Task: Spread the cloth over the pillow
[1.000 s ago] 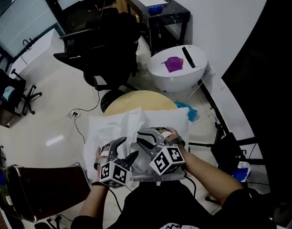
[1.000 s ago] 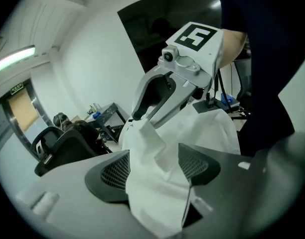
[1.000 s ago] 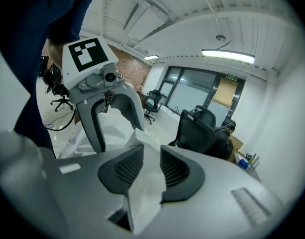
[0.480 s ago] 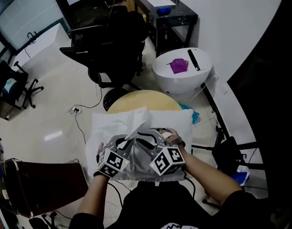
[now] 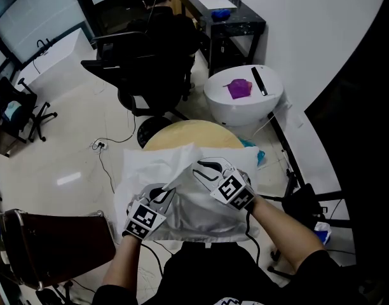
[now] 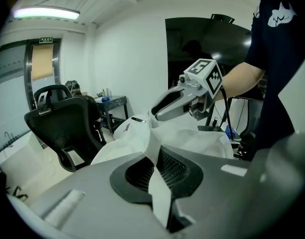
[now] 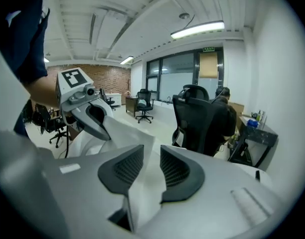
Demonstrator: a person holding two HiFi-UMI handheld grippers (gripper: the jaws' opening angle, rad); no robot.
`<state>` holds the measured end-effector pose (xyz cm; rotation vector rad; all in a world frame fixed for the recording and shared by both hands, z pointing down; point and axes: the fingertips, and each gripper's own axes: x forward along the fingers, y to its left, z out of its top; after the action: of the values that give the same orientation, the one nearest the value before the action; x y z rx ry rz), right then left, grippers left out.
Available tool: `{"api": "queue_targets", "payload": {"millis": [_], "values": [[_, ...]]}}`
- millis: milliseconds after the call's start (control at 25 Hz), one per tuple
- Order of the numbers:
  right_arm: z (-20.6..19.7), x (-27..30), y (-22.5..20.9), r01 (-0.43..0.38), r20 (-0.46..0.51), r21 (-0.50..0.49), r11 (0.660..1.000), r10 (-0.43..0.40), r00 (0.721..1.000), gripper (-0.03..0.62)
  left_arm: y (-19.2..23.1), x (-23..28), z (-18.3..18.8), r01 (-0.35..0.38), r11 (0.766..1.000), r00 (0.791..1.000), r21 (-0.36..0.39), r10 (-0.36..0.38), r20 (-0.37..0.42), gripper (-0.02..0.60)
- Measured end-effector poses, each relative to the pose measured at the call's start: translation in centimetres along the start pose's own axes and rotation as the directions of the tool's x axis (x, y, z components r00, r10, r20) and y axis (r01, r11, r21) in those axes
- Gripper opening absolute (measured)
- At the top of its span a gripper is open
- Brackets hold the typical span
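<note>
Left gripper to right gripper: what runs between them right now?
The cloth: in the head view a raised fold spans from the left gripper, shut on it, to the right gripper, jaws open.

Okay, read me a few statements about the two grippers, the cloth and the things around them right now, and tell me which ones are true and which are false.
1. The left gripper is shut on the cloth. True.
2. The right gripper has its jaws pressed tight together. False: they stand apart, with a fold of the cloth passing between them.
3. A purple thing lies on top of the white round table. True.
4. The office chair beyond the cloth is red. False: it is black.
</note>
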<state>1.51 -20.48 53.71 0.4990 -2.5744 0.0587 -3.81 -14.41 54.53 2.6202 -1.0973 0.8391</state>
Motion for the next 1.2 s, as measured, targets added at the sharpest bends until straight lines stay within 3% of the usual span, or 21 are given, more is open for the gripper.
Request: {"api": "queue_targets", "payload": {"millis": [80, 360, 520, 640, 880, 1200], "values": [[0.4, 0.4, 0.0, -0.017, 0.007, -0.009, 1.000, 0.018, 1.000, 0.118, -0.2, 0.1, -0.1, 0.001, 1.000, 1.000, 0.024, -0.001, -0.014, 0.005], [0.6, 1.7, 0.7, -0.061, -0.055, -0.173, 0.983, 0.052, 0.997, 0.118, -0.2, 0.0, -0.8, 0.005, 0.998, 0.998, 0.068, -0.001, -0.059, 0.005], [0.5, 1.6, 1.5, -0.081, -0.054, -0.186, 0.979, 0.072, 0.996, 0.109, -0.2, -0.1, -0.9, 0.000, 0.997, 0.998, 0.075, 0.005, -0.065, 0.005], [0.7, 1.1, 1.0, -0.039, -0.034, -0.174, 0.984, 0.034, 0.999, 0.017, -0.1, -0.1, -0.8, -0.003, 0.997, 0.998, 0.078, 0.008, -0.066, 0.005], [1.2, -1.0, -0.2, 0.043, 0.006, -0.125, 0.991, -0.043, 0.999, 0.012, 0.2, 0.3, 0.2, -0.015, 0.995, 0.999, 0.102, 0.019, -0.039, 0.008], [1.1, -6.4, -6.3, 0.239, 0.026, -0.074, 0.968, -0.238, 0.971, 0.012, -0.4, 2.0, 4.2, -0.006, 0.980, 1.000, 0.201, 0.002, 0.017, 0.071]]}}
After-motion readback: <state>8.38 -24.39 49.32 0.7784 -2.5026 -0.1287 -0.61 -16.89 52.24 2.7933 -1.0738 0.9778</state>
